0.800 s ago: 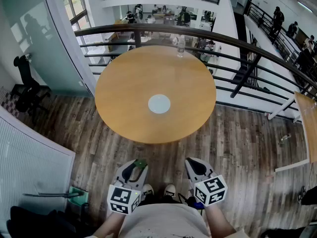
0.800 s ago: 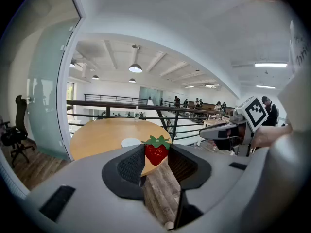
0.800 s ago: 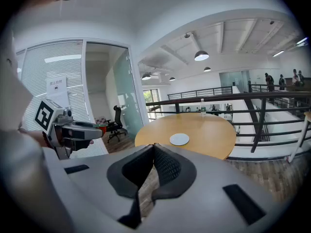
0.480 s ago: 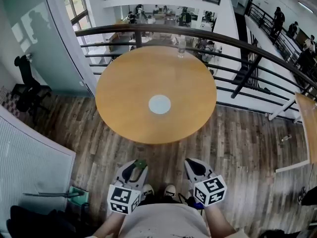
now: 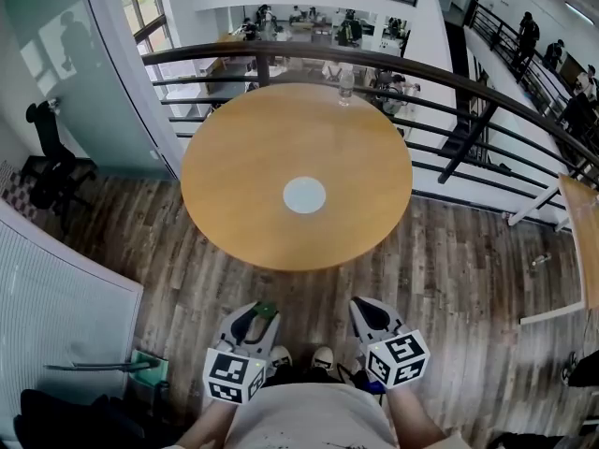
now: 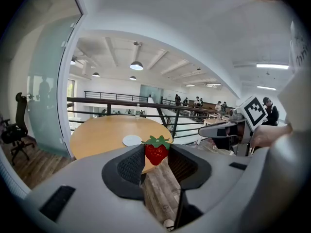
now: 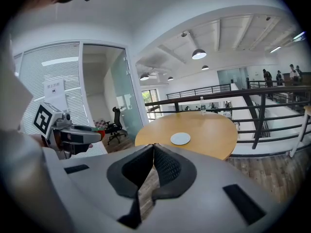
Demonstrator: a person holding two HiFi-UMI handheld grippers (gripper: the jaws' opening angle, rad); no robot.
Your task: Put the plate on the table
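You find no text you can read here: the white notice (image 7: 53, 89) by the blinds (image 7: 73, 67) carries print too small to make out

Plate (image 5: 304, 195): small, round, pale, possibly bluish-white at this range. It is laid flat near the centre of the table (image 5: 234, 148). Table: round, with a smooth light wood top, stood on plank flooring.
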